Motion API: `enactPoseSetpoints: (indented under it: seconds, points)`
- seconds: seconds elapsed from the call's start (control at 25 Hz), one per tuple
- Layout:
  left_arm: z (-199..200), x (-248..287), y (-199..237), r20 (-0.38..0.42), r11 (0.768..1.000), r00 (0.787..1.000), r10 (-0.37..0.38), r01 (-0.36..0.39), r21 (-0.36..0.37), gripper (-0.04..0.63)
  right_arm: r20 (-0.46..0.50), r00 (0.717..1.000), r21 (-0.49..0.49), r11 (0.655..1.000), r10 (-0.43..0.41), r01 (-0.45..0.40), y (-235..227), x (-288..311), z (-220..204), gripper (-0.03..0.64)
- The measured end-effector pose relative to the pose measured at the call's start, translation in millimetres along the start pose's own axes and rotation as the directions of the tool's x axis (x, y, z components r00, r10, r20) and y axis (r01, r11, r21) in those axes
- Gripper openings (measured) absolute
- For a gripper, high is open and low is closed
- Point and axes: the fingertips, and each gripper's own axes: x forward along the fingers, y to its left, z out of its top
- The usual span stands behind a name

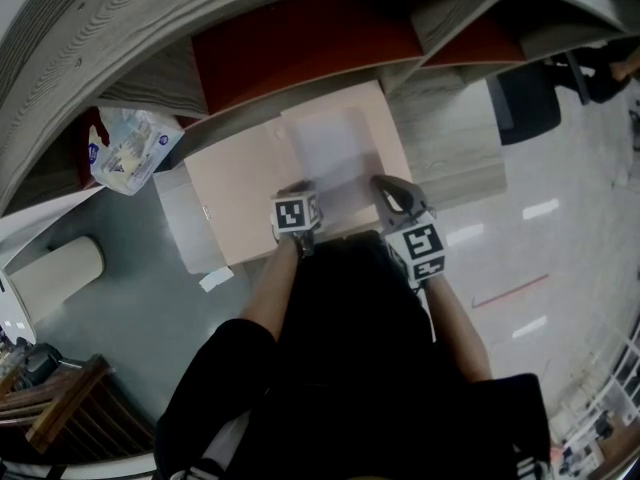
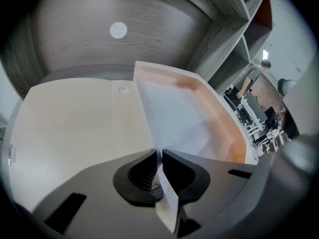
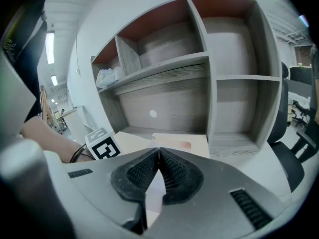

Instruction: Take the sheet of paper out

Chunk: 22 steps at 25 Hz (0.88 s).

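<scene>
A pale peach folder [image 1: 240,183] lies open on the grey shelf surface, and a white sheet of paper [image 1: 335,153] rests in its right half. My left gripper [image 1: 303,188] sits at the folder's near edge, shut on the sheet's near corner. In the left gripper view the white sheet [image 2: 174,118] runs straight between the closed pads of the left gripper [image 2: 159,153], with the folder [image 2: 75,118] spread to the left. My right gripper [image 1: 383,186] is at the folder's near right corner. Its jaws [image 3: 158,151] are shut, with a thin pale edge of the folder [image 3: 179,142] between them.
The folder lies in the lowest bay of a grey shelf unit [image 3: 209,59] with red-backed compartments. A plastic bag [image 1: 130,148] sits to the left, and a clear sleeve [image 1: 185,228] lies beside the folder. An office chair [image 1: 525,98] stands at the right. A person [image 2: 256,76] stands far off.
</scene>
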Motion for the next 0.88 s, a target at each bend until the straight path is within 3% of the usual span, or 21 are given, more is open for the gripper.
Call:
enactPoseSetpoints:
  seconds: [0.24,0.52,0.88]
  points:
    - [-6.8,-4.1,2.3,-0.019,1.0,1.0,0.009,-0.009,0.001,0.065,-0.003,1.0,-0.016,1.0,0.012,-0.012,4.2,1.9,1.9,0.018]
    - [-1.7,-11.0,5.2,0.02,1.0,1.0,0.01,-0.009,-0.016,0.061,-0.01,0.999,-0.036,0.999,0.039,-0.039,11.2,6.3,4.1,0.018]
    - [-12.9,-30.2,31.4,0.047,0.995,0.998,0.045,-0.04,-0.095,0.06,-0.018,0.993,-0.074,0.991,0.114,-0.115,36.0,24.3,11.3,0.018]
